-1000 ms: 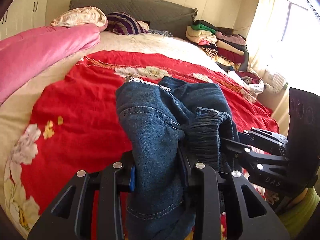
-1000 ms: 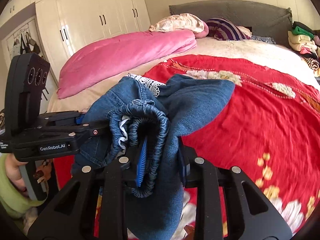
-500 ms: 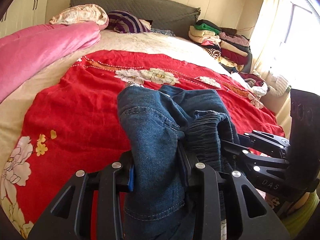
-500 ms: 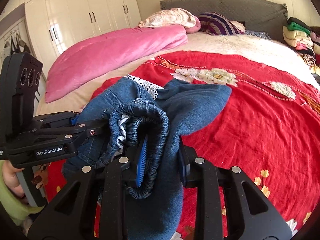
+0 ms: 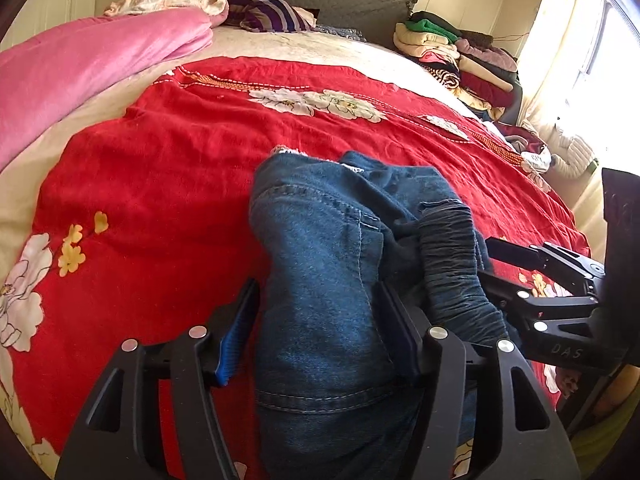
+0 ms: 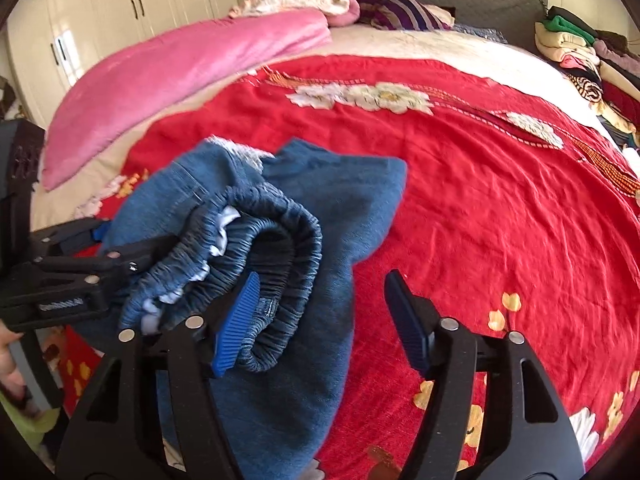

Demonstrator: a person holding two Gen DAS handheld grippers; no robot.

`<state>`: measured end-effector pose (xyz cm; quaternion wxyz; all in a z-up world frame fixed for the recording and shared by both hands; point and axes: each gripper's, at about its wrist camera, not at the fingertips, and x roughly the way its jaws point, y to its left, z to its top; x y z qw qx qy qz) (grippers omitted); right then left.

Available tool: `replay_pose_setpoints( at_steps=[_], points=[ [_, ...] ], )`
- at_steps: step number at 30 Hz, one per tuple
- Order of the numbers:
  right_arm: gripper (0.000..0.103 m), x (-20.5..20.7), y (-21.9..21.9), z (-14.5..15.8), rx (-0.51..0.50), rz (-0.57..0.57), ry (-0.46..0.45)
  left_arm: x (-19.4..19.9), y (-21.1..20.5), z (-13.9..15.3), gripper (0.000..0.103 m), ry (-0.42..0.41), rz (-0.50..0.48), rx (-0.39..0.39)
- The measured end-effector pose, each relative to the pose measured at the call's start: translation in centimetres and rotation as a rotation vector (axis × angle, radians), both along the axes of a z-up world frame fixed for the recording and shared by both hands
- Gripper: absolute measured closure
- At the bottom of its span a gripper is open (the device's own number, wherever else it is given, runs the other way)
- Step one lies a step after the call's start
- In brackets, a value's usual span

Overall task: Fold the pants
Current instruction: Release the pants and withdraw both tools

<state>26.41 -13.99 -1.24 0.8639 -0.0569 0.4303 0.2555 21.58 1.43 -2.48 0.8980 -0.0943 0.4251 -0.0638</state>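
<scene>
- I have the jeans (image 5: 320,280) bundled on the red blanket (image 5: 160,184) at the near edge of the bed (image 5: 304,46), straight ahead of both tools.
- On my left gripper (image 5: 316,332) the fingers have just been opening. They now stand wide, with a thick fold of denim running up between them toward 12 o'clock. The blue left pad (image 5: 236,340) stands off the cloth with a gap showing; I cannot tell whether the right pad touches or only sits beside it. I read this as a release.
- On my right gripper (image 6: 320,320) the fingers have likewise just been opening and stand wide. The gathered waistband (image 6: 256,264) loops over the left pad (image 6: 236,324) at about 10 o'clock from the gap, while the right pad (image 6: 404,320) stands clear over bare blanket.
- The bundle's long axis runs away from me, near end under the fingers, far end with a bit of white lace trim (image 5: 292,152) at 12 o'clock.
- In the left view the right tool (image 5: 552,304) sits at 3 o'clock, just beside the waistband (image 5: 456,272); in the right view the left tool (image 6: 80,280) is at 9 o'clock.
- My judgement: both hands are equally near, but the waistband hooked on the right tool's left pad is what matters. Backing out should go straight toward me, or the loop may drag and undo the fold.
</scene>
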Motion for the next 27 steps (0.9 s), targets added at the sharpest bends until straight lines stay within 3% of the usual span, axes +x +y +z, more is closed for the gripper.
replay_pose_setpoints(
  at_steps=[6, 8, 17, 20, 24, 27],
  points=[
    [0.038, 0.3, 0.0, -0.8, -0.020, -0.037, 0.023, 0.1, 0.2, -0.5, 0.042, 0.007, -0.013, -0.012],
    [0.036, 0.3, 0.0, -0.9, -0.027, -0.047, 0.025, 0.1, 0.4, -0.7, 0.034, 0.012, -0.010, -0.007],
    [0.033, -0.2, 0.2, -0.6, -0.054, -0.096, 0.030, -0.1, 0.9, -0.6, 0.034, 0.020, -0.030, -0.041],
    [0.024, -0.5, 0.2, -0.3, -0.063, -0.115, 0.023, -0.3, 1.0, -0.3, 0.034, 0.015, -0.030, -0.039],
    [0.019, -1.0, -0.2, 0.2, -0.054, -0.133, 0.005, -0.9, 0.7, 0.2, 0.034, 0.003, -0.028, -0.021],
    [0.017, -2.0, -0.8, 1.2, -0.037, -0.136, -0.034, -1.6, 0.6, 0.9, 0.016, -0.016, -0.020, -0.013]
  ],
)
